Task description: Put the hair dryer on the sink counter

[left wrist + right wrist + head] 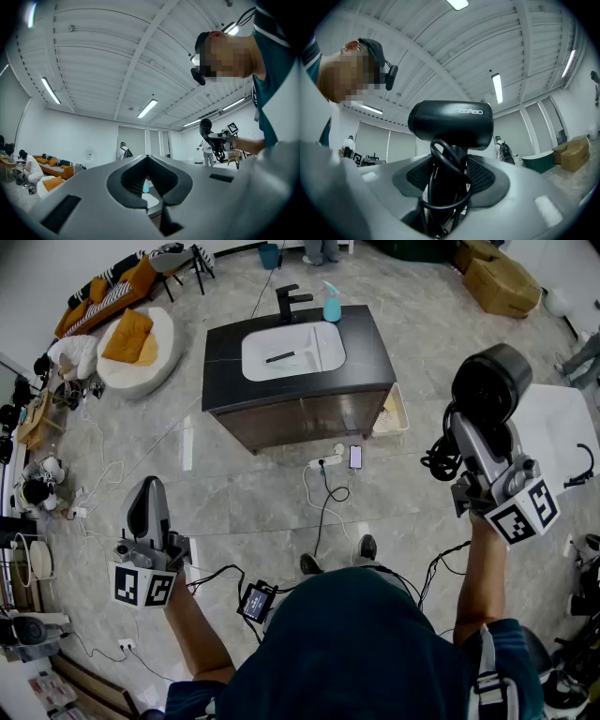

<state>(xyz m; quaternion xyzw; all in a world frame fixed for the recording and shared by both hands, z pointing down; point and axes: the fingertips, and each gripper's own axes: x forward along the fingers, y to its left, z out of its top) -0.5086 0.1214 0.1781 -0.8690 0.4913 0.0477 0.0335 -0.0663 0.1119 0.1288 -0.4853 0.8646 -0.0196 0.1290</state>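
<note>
The black hair dryer [489,382] is held up in the air at the right, with my right gripper [469,442] shut on its handle and its coiled cord. In the right gripper view the dryer's barrel [452,124] stands just above the jaws, and the cord loops between the pads [485,176]. The dark sink counter [366,352] with a white basin [292,351] stands far ahead, apart from both grippers. My left gripper [148,507] hangs low at the left, shut and with nothing in it; its tips [149,159] meet. From there the dryer [206,126] shows far off.
A black faucet [291,301] and a blue bottle [332,306] stand at the counter's back edge. On the floor before the counter lie a power strip [328,461], a phone [355,457] and cables. There is a white beanbag [136,348] at the left, cardboard boxes [502,282] at the back right, and a white table [562,432] at the right.
</note>
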